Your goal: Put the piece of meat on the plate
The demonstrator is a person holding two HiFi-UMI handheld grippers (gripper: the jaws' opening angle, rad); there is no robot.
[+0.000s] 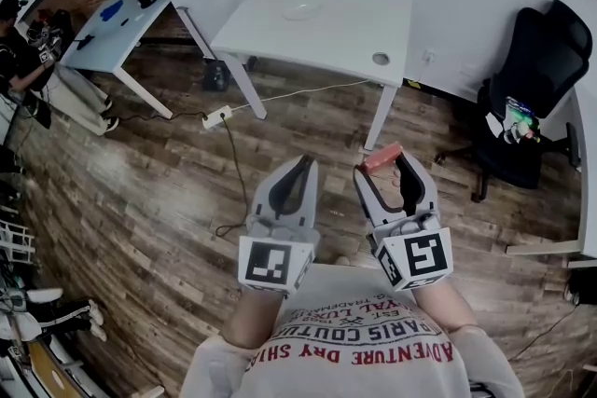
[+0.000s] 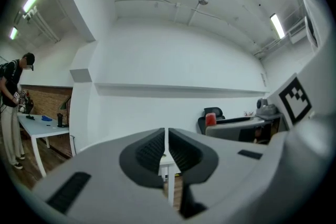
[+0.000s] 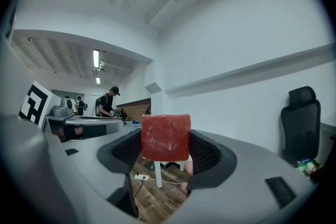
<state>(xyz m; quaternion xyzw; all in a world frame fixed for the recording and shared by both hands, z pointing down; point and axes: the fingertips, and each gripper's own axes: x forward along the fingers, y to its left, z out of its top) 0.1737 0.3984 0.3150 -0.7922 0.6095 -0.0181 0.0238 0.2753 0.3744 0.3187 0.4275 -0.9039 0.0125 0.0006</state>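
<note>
A red block of meat (image 3: pixel 166 137) sits between the pads of my right gripper (image 3: pixel 166 153), which is shut on it and holds it in the air, pointing level. In the head view the meat (image 1: pixel 382 157) shows at the tip of the right gripper (image 1: pixel 394 165), above the wooden floor. My left gripper (image 1: pixel 300 171) is beside it on the left, and its jaws (image 2: pixel 166 150) are shut with nothing between them. A faint pale round plate (image 1: pixel 301 10) lies on the white table (image 1: pixel 345 28), well ahead of both grippers.
A black office chair (image 1: pixel 534 98) stands at the right by the wall. A second table (image 1: pixel 117 33) with blue things on it is at the far left, with a person (image 1: pixel 23 51) beside it. A power strip (image 1: pixel 216 116) and its cable lie on the floor.
</note>
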